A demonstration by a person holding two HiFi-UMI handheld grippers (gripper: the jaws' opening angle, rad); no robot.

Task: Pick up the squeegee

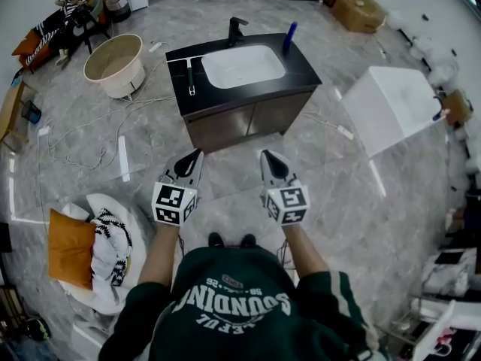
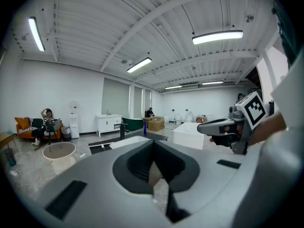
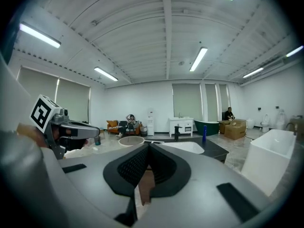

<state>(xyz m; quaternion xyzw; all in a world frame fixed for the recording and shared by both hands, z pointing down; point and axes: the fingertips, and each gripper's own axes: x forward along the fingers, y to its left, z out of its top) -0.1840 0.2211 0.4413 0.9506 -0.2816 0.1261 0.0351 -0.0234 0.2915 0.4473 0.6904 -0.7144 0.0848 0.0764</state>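
Head view: left gripper (image 1: pixel 196 155) and right gripper (image 1: pixel 265 156), jaws pressed together and empty, hang short of the counter (image 1: pixel 302 71). Approach step: reach the squeegee (image 1: pixel 190 78), then open.

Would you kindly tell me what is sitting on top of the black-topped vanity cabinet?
On the black counter: a white sunken basin, a black tap, a blue bottle and a black-handled squeegee. The closed doors hide the cabinet's inside.
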